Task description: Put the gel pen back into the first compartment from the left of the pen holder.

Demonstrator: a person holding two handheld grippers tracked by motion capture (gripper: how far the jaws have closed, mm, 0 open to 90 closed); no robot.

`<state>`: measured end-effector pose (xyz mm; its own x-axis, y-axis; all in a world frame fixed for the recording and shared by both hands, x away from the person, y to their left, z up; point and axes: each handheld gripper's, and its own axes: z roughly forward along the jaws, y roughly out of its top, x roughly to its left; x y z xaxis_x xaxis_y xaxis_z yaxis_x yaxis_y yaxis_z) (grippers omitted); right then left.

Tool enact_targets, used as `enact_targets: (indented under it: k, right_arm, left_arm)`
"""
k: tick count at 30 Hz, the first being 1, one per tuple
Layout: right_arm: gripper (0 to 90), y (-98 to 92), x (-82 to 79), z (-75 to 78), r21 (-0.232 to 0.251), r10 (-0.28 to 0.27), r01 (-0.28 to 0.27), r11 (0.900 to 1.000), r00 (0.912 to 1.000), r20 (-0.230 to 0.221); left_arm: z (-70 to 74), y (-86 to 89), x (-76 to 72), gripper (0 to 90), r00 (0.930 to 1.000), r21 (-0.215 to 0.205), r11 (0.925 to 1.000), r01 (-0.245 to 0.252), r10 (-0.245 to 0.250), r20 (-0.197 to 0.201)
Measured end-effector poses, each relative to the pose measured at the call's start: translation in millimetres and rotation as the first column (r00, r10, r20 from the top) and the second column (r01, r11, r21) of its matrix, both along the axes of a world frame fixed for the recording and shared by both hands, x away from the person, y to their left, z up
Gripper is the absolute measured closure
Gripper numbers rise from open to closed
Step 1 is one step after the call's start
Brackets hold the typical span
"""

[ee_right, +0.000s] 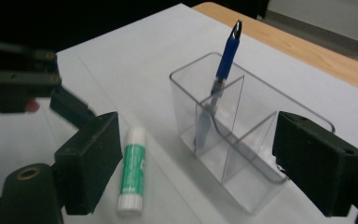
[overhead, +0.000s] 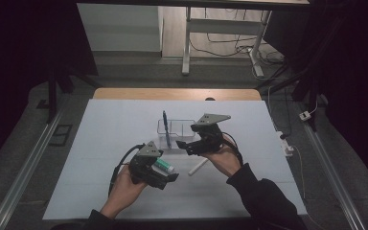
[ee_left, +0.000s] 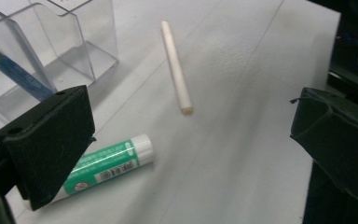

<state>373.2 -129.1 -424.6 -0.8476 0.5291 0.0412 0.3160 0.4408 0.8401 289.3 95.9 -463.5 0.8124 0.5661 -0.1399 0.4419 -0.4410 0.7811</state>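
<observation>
While the blue pen (ee_right: 227,51) stood in the clear holder (ee_right: 261,126), both grippers, left (overhead: 165,175) and right (overhead: 191,147), were held open, nothing gripped.

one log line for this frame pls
left gripper: open, over glue stick | right gripper: open, empty, by clear organizer | blue pen: standing in organizer | white stick: on table

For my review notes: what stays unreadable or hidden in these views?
- Glue stick: label print too small and blurred in the left gripper view; its base sits behind a finger.
- Blue pen: lower barrel smeared through the clear organizer wall in the right gripper view.
- White stick: too small in the high view to identify.
</observation>
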Motion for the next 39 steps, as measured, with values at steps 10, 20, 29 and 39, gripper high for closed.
enact_targets:
  k: [10, 20, 29, 39]
  right_arm:
    - [4.2, -27.5, -19.0, -2.4, -0.018, -0.015, 0.015, 1.000, 0.9993, -0.034]
    - [0.7, -59.5, -38.1, -5.2, -0.042, -0.040, 0.038, 0.998, 0.9982, -0.044]
    - [0.0, -88.0, -57.6, -9.9, -0.061, -0.080, 0.076, 0.995, 0.9946, -0.066]
    - [0.0, -117.1, -81.6, -17.1, -0.077, -0.132, 0.126, 0.989, 0.9884, -0.075]
  left_arm:
    - [4.0, -2.8, 2.7, 0.0, 0.9999, -0.015, 0.9999, -0.003, 0.003, -0.017]
    - [3.7, -8.4, 7.4, 0.0, 0.9999, 0.008, 0.9999, 0.011, -0.011, -0.014]
    - [2.0, -12.8, 14.9, 0.0, 0.9993, 0.005, 0.9998, 0.017, -0.017, -0.032]
    - [2.4, -24.9, 22.0, 0.0, 0.9985, 0.031, 0.9983, 0.049, -0.048, -0.025]
